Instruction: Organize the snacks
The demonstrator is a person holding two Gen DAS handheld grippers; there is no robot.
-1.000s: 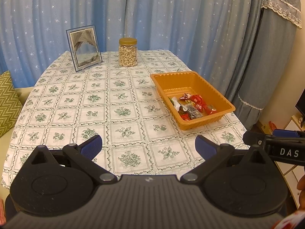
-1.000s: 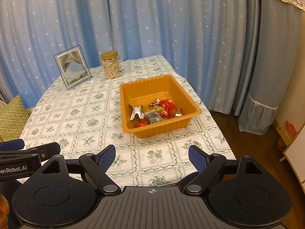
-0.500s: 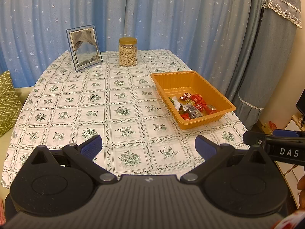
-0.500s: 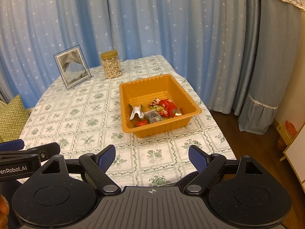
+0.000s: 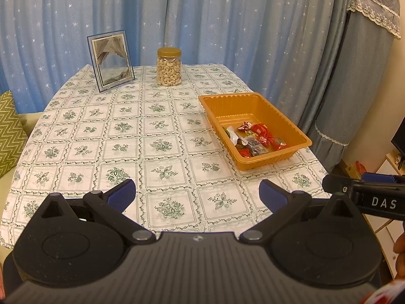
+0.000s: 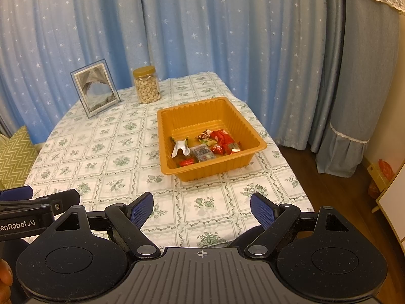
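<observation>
An orange plastic tray point(image 5: 229, 105) point(image 6: 215, 169) sits on the right half of the table. Several wrapped snacks point(image 5: 255, 139) point(image 6: 206, 144), mostly red with one white wrapper, lie heaped in its near end. My left gripper point(image 5: 197, 193) hovers over the table's near edge, open, with nothing between its blue pads. My right gripper point(image 6: 201, 209) hangs open just short of the tray, also empty. Each gripper shows at the edge of the other's view.
A jar of cashews point(image 5: 169, 67) point(image 6: 146, 84) with a gold lid and a framed picture point(image 5: 110, 60) point(image 6: 95, 88) stand at the table's far end before blue star curtains. The floral tablecloth point(image 5: 126, 139) covers the table. A green zigzag cushion point(image 5: 10, 131) lies at left.
</observation>
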